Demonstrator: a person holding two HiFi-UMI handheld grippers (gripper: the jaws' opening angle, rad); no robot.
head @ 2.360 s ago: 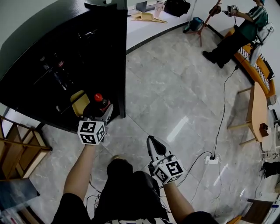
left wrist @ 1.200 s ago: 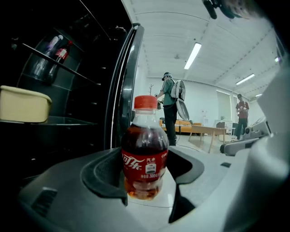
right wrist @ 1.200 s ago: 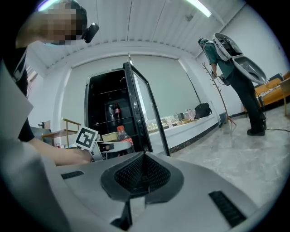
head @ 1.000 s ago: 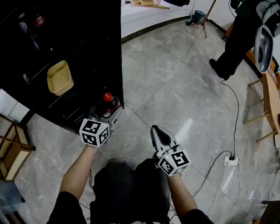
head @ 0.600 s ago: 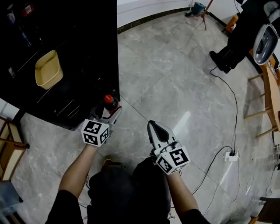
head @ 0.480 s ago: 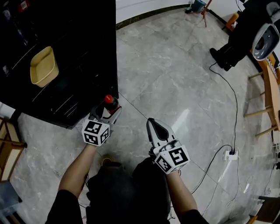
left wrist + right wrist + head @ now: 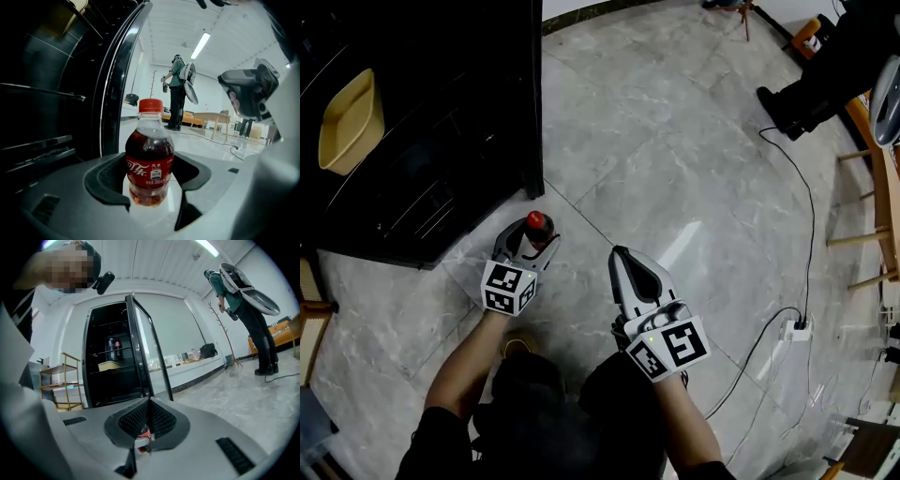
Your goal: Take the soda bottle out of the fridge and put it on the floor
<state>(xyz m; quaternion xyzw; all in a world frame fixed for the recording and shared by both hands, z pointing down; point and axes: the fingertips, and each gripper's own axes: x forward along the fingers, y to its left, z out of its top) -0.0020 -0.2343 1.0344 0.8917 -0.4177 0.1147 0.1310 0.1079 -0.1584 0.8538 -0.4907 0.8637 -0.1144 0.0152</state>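
So, my left gripper (image 7: pixel 530 244) is clamped on the small clear plastic soda bottle (image 7: pixel 150 154). Its curved black rubbery pads (image 7: pixel 108 183) press on either side of the rounded belly, right at the red wrap label. The soda bottle stands upright, with dark cola up to the shoulder and a ribbed red screw cap on top. It's down low over the glossy grey marble-look tile floor (image 7: pixel 675 141), just off the bottom front corner of the tall black fridge (image 7: pixel 441 159). I honestly can't tell whether the base is touching the tiles or hanging just above them.

My right gripper (image 7: pixel 622 259) is just beside it, with smooth pale grey shells tapering to a point. Its fingers are pressed together with nothing between them. In the right gripper view the black mesh-textured pads (image 7: pixel 161 420) meet in one seam, and a sliver of the red label shows through the notch below them.

The fridge's glass door (image 7: pixel 149 362) is swung open in its thin dark frame. Inside there are thin wire shelves (image 7: pixel 422 202), and a pale yellow plastic tray (image 7: pixel 345 122) with rounded corners sits on one near the left edge.

Over on the right of the floor a thin black cable (image 7: pixel 806 216) snakes down to a white power strip (image 7: pixel 794 328).
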